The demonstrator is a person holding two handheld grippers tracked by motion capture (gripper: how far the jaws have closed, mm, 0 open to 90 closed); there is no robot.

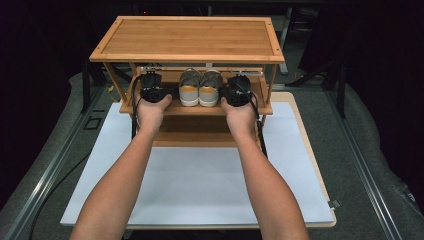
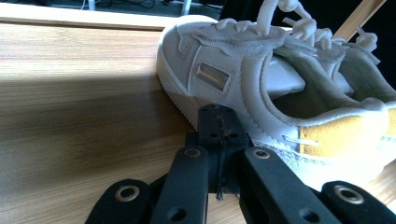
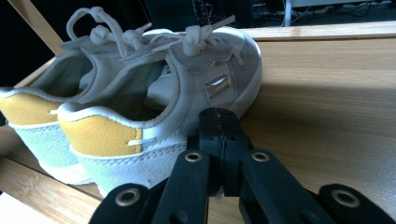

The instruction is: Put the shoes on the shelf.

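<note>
High view looks down past my forearms; my gripper views sit close, sharing the shoes (image 1: 200,87) from opposite sides.

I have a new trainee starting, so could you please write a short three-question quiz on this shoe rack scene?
1. True or false: the pair of shoes stands on the top shelf of the wooden rack.
2. Multiple choice: how do the jaws of the left claw stand? A) wide open B) closed together with nothing between them C) clamped on a lace
3. Fill in: the heel patch of each shoe is ____ in colour.

Key:
1. False. The shoes stand on the middle shelf, between the left claw and the right claw.
2. B.
3. Yellow.
</note>
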